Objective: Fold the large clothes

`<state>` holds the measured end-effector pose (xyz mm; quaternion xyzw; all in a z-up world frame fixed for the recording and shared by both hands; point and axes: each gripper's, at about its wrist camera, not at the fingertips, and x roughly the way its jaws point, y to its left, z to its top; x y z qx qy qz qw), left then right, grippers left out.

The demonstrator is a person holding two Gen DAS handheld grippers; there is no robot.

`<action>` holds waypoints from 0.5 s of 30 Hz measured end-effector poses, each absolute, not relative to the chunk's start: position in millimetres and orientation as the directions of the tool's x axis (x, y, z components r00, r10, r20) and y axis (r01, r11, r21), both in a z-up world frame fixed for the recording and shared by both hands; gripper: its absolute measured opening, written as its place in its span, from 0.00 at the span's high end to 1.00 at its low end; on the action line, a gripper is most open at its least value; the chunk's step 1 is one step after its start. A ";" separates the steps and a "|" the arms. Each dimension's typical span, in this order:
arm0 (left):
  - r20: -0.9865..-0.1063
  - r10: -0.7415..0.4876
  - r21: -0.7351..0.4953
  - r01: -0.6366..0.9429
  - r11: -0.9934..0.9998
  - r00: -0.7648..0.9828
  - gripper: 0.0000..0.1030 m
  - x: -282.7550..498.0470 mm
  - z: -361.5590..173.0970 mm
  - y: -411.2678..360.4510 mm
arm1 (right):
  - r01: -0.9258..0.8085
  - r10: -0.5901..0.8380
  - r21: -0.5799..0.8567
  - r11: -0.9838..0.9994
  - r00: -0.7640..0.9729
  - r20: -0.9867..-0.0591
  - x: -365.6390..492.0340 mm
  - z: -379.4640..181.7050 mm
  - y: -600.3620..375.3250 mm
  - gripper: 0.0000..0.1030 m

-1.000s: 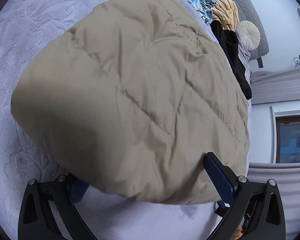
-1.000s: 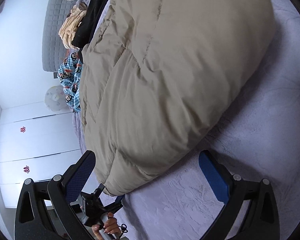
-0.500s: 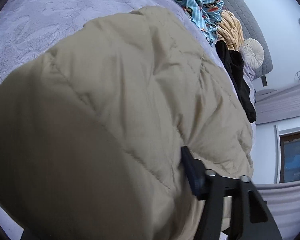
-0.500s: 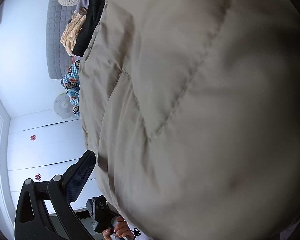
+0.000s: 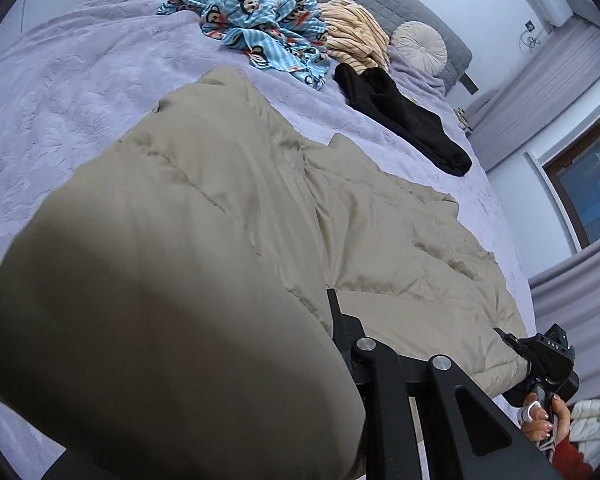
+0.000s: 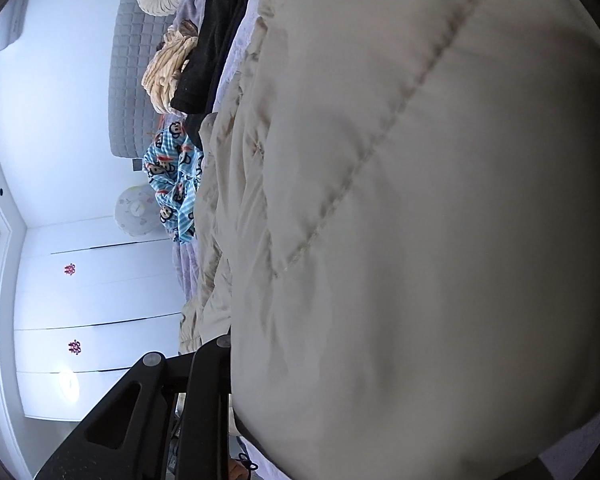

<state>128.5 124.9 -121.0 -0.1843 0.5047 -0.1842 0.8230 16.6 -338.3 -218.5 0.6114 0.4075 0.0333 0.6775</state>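
A large beige quilted down jacket (image 5: 228,208) lies on the lilac bed and fills most of both views; it also shows in the right wrist view (image 6: 400,184). My left gripper (image 5: 300,340) is shut on the jacket's near edge, which bulges up over the left finger and hides it; only the right finger (image 5: 340,328) shows. My right gripper (image 6: 268,372) is shut on the jacket's other near edge, with only its left finger (image 6: 208,384) visible. The right gripper's body and the hand show in the left wrist view (image 5: 548,360).
The lilac bedspread (image 5: 60,92) stretches to the left. At the head of the bed lie a blue monkey-print garment (image 5: 260,28), a cream striped garment (image 5: 356,32), a black garment (image 5: 400,116) and a round cushion (image 5: 420,46). White wardrobe doors (image 6: 92,300) stand beyond.
Both grippers went from open around the jacket's near edge to shut on it. The held edge has been lifted and carried forward, bulging up close to both cameras.
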 end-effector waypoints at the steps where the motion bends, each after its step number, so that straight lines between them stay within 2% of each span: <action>1: -0.763 -0.494 -0.489 0.129 0.863 0.416 0.80 119.9 -119.0 129.2 | 0.453 0.540 0.854 0.256 0.666 -0.515 13.6 -213.9 -335.2 0.75; 7: -0.792 -0.509 -0.477 0.178 0.861 0.338 0.80 64.3 -122.4 145.8 | 0.487 0.524 0.833 0.264 0.652 -0.547 -34.8 -213.5 -315.6 0.75; 15: -0.822 -0.512 -0.508 0.087 0.857 0.247 0.79 -18.6 -138.5 169.7 | 0.549 0.544 0.785 0.288 0.581 -0.606 -97.0 -214.7 -299.7 0.75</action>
